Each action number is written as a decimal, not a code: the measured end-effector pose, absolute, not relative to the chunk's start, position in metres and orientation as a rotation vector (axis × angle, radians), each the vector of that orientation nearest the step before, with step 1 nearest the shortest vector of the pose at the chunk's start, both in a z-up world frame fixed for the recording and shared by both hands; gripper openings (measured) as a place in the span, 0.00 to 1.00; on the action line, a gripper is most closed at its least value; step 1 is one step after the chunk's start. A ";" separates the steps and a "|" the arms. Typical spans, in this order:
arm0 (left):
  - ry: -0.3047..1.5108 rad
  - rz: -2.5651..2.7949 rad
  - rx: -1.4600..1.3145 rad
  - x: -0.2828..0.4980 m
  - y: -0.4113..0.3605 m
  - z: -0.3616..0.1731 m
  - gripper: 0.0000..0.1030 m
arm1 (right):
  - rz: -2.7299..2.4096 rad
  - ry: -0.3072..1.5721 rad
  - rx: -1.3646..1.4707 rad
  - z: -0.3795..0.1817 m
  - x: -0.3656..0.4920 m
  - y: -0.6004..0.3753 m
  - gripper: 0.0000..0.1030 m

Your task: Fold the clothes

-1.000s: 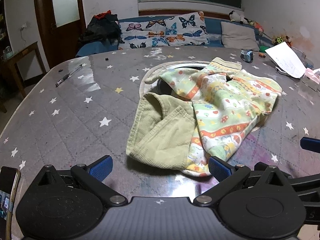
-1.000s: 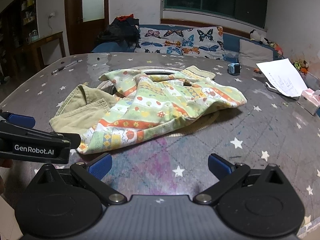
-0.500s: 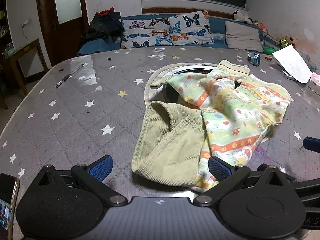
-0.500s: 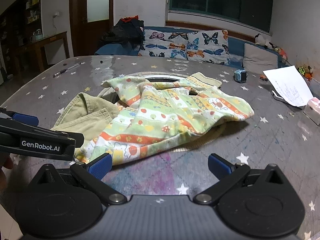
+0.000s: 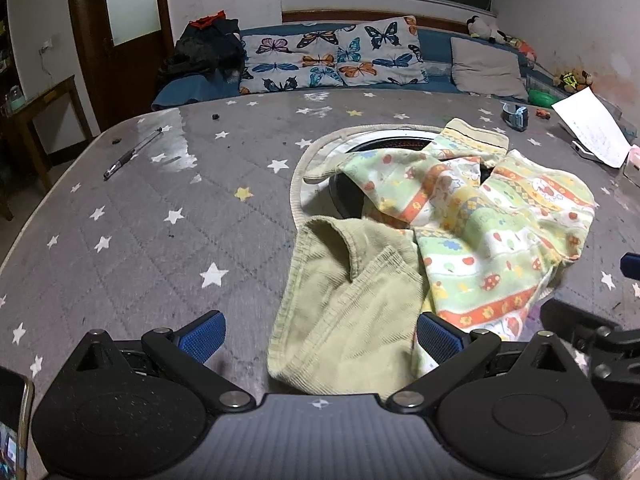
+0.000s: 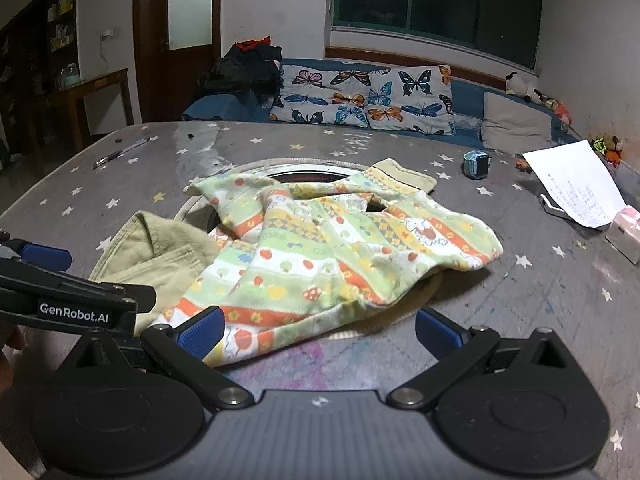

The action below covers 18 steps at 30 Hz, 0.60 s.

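At the near table edge: left gripper (image 5: 320,334) spread wide, empty, olive corduroy garment (image 5: 344,312) between its fingers | right gripper (image 6: 318,330) spread, empty, over printed garment (image 6: 332,252)'s hem | "GenRobot.AI" on left unit; paper sheet (image 6: 576,186) writing unreadable | both garments crumpled over round recess (image 5: 384,148) in star-print tablecloth (image 5: 140,220)

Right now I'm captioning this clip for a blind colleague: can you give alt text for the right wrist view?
A crumpled patterned garment overlaps an olive corduroy garment on a grey star-print table. The right gripper, fingers open, hovers at the near edge, the left gripper beside it.
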<state>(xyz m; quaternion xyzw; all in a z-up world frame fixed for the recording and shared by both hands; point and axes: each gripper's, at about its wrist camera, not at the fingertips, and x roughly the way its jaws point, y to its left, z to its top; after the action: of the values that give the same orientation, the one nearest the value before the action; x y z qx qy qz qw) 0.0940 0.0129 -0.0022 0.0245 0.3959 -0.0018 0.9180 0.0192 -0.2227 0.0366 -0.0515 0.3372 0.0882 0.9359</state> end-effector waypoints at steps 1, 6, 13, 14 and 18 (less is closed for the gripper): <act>0.811 -0.002 0.055 0.096 0.014 -0.002 1.00 | 0.179 0.689 -0.103 0.037 0.022 -0.223 0.99; 0.809 0.013 0.046 0.108 0.022 0.000 1.00 | 0.179 0.686 -0.116 0.039 0.032 -0.224 0.96; 0.808 0.034 0.045 0.123 0.033 0.003 0.91 | 0.201 0.688 -0.128 0.043 0.055 -0.222 0.84; 0.807 0.034 0.049 0.124 0.034 0.003 0.88 | 0.211 0.690 -0.129 0.043 0.059 -0.221 0.83; 0.805 0.034 0.065 0.128 0.037 0.003 0.83 | 0.243 0.702 -0.155 0.040 0.078 -0.209 0.71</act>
<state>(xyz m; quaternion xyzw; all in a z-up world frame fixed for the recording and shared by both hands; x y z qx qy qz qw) 0.1279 0.0366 0.0029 0.0315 0.3916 0.0164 0.9195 0.0783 -0.2090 0.0400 -0.0757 0.3428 0.1187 0.9288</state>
